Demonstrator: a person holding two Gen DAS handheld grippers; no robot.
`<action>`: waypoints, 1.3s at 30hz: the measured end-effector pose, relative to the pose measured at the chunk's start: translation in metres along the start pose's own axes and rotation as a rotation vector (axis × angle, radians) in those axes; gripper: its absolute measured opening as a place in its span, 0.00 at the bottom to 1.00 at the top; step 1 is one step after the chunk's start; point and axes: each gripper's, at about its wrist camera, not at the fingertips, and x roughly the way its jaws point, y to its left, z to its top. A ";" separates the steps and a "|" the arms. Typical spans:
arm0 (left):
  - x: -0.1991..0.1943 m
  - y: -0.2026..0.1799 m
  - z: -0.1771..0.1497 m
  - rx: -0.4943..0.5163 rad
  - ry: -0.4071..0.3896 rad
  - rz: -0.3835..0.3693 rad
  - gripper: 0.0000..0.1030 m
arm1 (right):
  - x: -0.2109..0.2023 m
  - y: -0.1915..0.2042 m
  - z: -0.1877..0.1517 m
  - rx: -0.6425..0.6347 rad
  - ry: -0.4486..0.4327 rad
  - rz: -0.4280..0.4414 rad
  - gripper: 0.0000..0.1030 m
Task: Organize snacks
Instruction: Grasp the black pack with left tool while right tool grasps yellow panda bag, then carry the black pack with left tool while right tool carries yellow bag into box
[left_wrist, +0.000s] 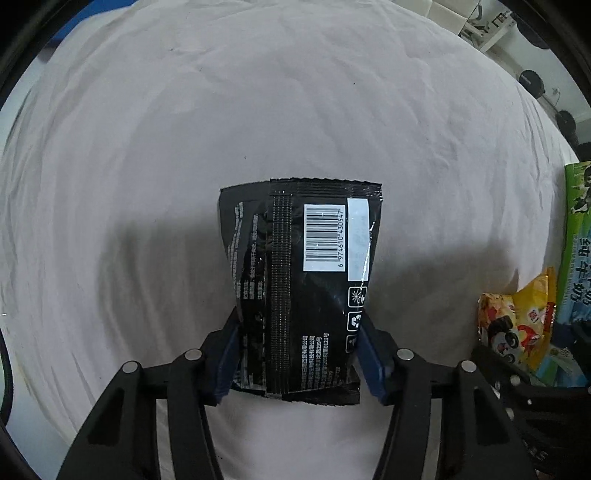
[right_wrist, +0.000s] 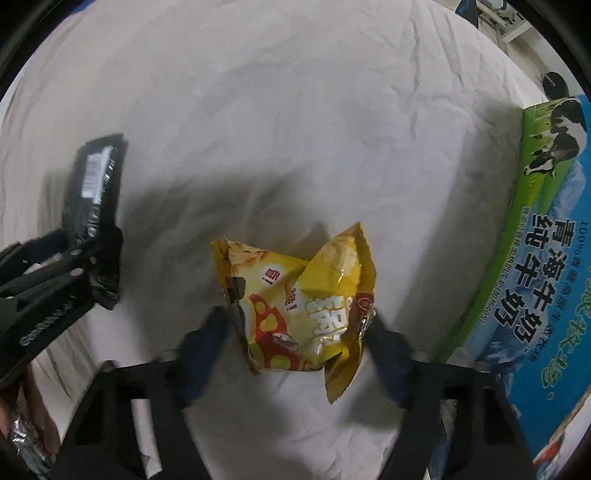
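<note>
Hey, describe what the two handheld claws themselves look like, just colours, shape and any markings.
Both are black, angular plastic linkages with cut-out slots and round silver pivot pins. The left claw has blue finger pads; the right claw has darker blue ones. In the right wrist view, the left claw's side carries pale lettering, too blurred to read. No cables show.

one black packet (left_wrist: 301, 288), one yellow packet (right_wrist: 299, 310), one milk carton (right_wrist: 532, 266), two tongs (left_wrist: 297, 354)
</note>
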 end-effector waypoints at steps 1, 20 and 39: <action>-0.001 -0.001 -0.002 -0.006 -0.004 -0.001 0.53 | 0.003 0.002 0.001 0.000 0.003 -0.006 0.66; -0.090 -0.039 -0.042 0.016 -0.177 -0.020 0.48 | -0.047 -0.006 -0.018 0.051 -0.138 0.096 0.53; -0.262 -0.113 -0.114 0.153 -0.435 -0.199 0.48 | -0.190 -0.127 -0.131 0.173 -0.399 0.243 0.53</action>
